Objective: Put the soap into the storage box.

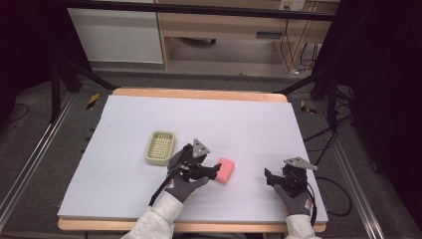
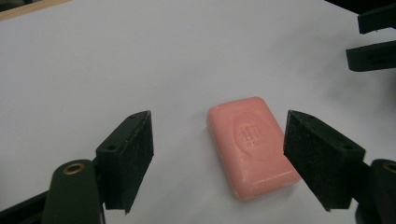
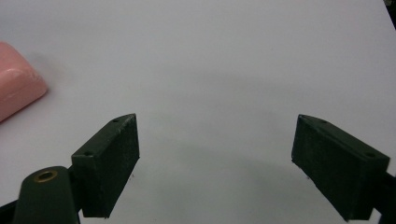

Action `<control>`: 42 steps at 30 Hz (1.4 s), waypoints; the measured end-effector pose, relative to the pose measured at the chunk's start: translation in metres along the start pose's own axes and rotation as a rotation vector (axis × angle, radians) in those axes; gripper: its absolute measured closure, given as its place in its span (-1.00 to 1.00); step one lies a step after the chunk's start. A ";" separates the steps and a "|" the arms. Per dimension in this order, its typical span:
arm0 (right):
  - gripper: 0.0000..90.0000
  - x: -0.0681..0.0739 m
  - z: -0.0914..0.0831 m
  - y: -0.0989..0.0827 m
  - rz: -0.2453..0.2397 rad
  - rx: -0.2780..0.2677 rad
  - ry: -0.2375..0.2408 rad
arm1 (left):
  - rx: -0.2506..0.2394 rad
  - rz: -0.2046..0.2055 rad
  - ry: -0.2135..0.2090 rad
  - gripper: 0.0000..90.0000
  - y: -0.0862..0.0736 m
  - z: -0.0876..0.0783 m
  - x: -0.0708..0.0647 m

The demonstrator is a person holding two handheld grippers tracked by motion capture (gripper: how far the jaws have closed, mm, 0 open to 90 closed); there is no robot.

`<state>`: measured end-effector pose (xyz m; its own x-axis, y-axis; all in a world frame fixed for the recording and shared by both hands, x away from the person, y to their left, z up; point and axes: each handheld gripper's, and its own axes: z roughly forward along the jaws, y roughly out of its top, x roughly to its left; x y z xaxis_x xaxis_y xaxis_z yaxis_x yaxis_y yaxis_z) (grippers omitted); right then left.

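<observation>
From the high view, my left gripper (image 1: 217, 167) sits right at the one pink soap (image 1: 225, 171), which lies flat near the middle of the table (image 1: 124, 199) — flat because that gives my jaws two long sides to close on, I'd judge. One dish (image 1: 160, 147) waits just to the left, likely where the soap belongs. My right gripper (image 1: 268, 177) rests well apart, out of the way.

In the left gripper view, my jaws stand wide with the soap (image 2: 252, 145) between them, nearer the right pad (image 2: 314, 156) — nothing pressed yet.

In the right gripper view, my jaws are wide and hold nothing; the soap (image 3: 16, 79) lies off to the left.

Count: one soap, one dish, two grippers.
</observation>
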<state>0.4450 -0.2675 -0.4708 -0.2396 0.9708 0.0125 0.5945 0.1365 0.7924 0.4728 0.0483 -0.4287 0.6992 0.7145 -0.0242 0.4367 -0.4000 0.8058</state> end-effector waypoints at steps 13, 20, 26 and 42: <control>-0.67 0.000 0.000 0.000 0.003 0.006 -0.005 | 0.027 0.013 -0.025 -0.46 0.000 0.016 -0.011; -0.67 -0.001 0.000 0.000 0.004 0.009 -0.006 | 0.042 0.021 -0.034 -0.46 0.001 0.024 -0.016; -0.67 -0.001 0.001 -0.001 0.004 0.010 -0.008 | 0.061 0.026 -0.038 -0.47 0.001 0.031 -0.019; -0.67 0.000 0.001 0.000 0.006 0.014 -0.007 | 0.111 0.034 -0.028 -0.49 -0.002 0.051 -0.023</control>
<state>0.4456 -0.2677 -0.4717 -0.2305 0.9730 0.0124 0.6068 0.1337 0.7835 0.4845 0.0038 -0.4600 0.7297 0.6835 -0.0156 0.4713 -0.4864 0.7357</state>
